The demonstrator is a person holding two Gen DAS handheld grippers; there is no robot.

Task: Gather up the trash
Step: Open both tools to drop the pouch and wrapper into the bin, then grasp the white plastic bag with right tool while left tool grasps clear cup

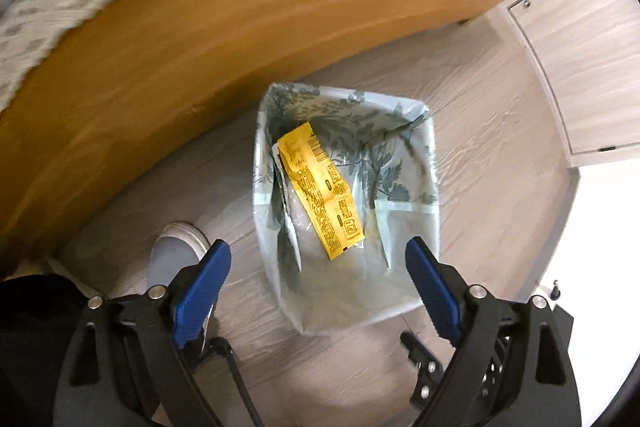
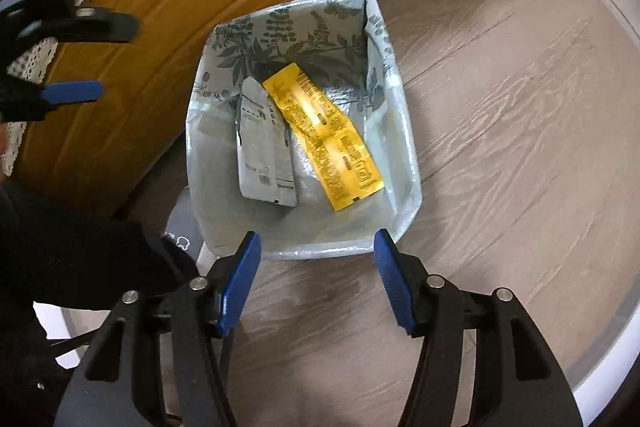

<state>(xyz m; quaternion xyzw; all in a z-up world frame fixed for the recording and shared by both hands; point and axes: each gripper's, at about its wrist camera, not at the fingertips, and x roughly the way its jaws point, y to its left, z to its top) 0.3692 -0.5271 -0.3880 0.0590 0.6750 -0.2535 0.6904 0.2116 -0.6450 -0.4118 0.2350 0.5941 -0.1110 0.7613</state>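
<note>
We hold both tongs, left [image 1: 318, 259] and right [image 2: 316, 247], spread and empty above the lined bin [image 2: 408, 163]; yellow wrapper [image 2: 324, 135] and grey packet [image 2: 264, 147] lie inside.

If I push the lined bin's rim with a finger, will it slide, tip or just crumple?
The lined bin probably slides or tips easily: it holds only a yellow wrapper and a grey wrapper, and the wood floor looks smooth. Its liner looks thin and wrinkled, so the rim likely gives first.

Both wrists above the bin [image 1: 424, 163]
</note>
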